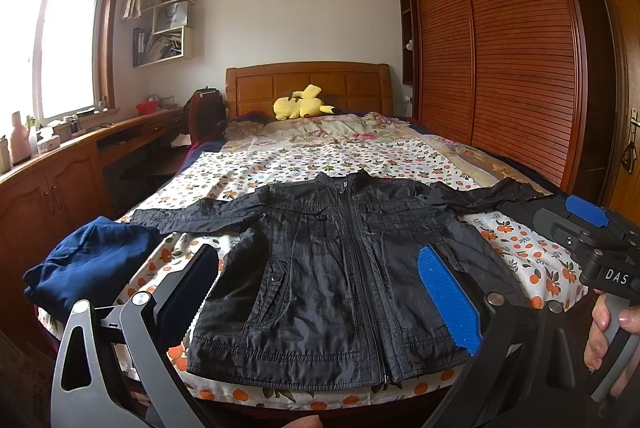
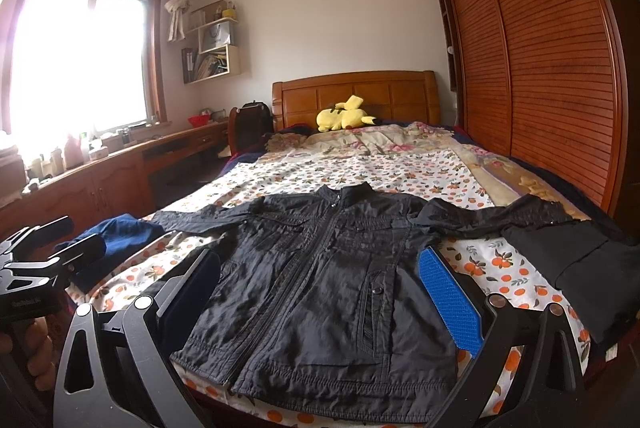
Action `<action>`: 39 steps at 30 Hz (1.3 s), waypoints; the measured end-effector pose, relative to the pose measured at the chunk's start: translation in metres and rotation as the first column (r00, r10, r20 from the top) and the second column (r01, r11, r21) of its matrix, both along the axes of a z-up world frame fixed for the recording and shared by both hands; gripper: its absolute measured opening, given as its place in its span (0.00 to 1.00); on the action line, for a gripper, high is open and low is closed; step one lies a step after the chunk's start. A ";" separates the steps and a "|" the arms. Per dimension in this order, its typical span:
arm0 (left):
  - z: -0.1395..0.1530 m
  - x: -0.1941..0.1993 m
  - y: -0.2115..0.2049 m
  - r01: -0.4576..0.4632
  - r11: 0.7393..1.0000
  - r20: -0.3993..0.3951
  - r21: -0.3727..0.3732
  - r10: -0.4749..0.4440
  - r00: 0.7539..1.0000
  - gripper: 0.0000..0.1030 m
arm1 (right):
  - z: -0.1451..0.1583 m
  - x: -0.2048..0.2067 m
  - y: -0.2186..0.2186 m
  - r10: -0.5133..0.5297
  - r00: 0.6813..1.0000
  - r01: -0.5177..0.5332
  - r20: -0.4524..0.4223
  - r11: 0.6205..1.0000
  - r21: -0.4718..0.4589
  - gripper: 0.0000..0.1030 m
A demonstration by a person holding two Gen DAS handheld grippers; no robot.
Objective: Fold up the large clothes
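A black zip-up jacket (image 1: 344,268) lies flat and face up on the bed, zipped, sleeves spread left and right, hem toward me. It also shows in the right wrist view (image 2: 320,288). My left gripper (image 1: 320,292) is open and empty, held above the jacket's hem, its fingers apart on either side of the body. My right gripper (image 2: 320,296) is open and empty, likewise above the hem. The right gripper's body (image 1: 592,236) shows at the right of the left wrist view; the left gripper's body (image 2: 40,260) shows at the left of the right wrist view.
The bed (image 1: 320,156) has an orange-print sheet. A blue folded garment (image 1: 88,260) lies at its near left corner, a black folded one (image 2: 580,268) at the near right. A yellow plush (image 1: 300,104) sits by the headboard. Wardrobe on the right, desk on the left.
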State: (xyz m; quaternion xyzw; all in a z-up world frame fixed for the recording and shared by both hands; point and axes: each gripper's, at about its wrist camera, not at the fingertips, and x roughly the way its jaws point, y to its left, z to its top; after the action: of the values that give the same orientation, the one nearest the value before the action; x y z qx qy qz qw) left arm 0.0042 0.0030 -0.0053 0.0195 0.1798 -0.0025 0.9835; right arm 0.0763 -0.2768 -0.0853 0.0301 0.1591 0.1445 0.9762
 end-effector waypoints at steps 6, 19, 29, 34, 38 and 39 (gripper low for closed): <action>-0.003 0.003 -0.001 -0.001 1.000 -0.001 0.001 0.001 1.000 0.98 | 0.000 0.000 0.000 0.000 1.000 0.000 0.001 1.000 -0.001 0.94; -0.006 0.004 -0.001 0.001 1.000 0.003 -0.003 -0.001 1.000 0.98 | 0.001 0.000 0.001 0.000 1.000 0.000 0.004 1.000 -0.001 0.94; -0.005 0.004 -0.002 0.003 1.000 0.007 -0.003 -0.003 1.000 0.98 | 0.000 0.000 0.001 0.000 1.000 0.000 0.004 1.000 -0.002 0.94; 0.003 0.000 -0.005 0.003 1.000 0.006 -0.005 -0.003 1.000 0.98 | 0.000 0.001 0.001 0.001 1.000 -0.001 0.001 1.000 -0.002 0.94; 0.001 0.004 -0.003 -0.005 1.000 -0.009 -0.011 0.004 1.000 0.98 | -0.001 0.004 0.001 0.005 1.000 -0.005 -0.011 1.000 0.001 0.94; -0.001 0.005 -0.001 -0.005 1.000 -0.012 -0.014 0.005 1.000 0.98 | -0.003 0.006 0.001 0.006 1.000 -0.006 -0.017 1.000 0.003 0.94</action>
State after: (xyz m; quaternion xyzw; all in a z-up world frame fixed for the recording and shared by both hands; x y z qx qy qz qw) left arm 0.0093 0.0017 -0.0058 0.0122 0.1858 -0.0013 0.9825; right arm 0.0822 -0.2756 -0.0880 0.0322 0.1672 0.1474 0.9743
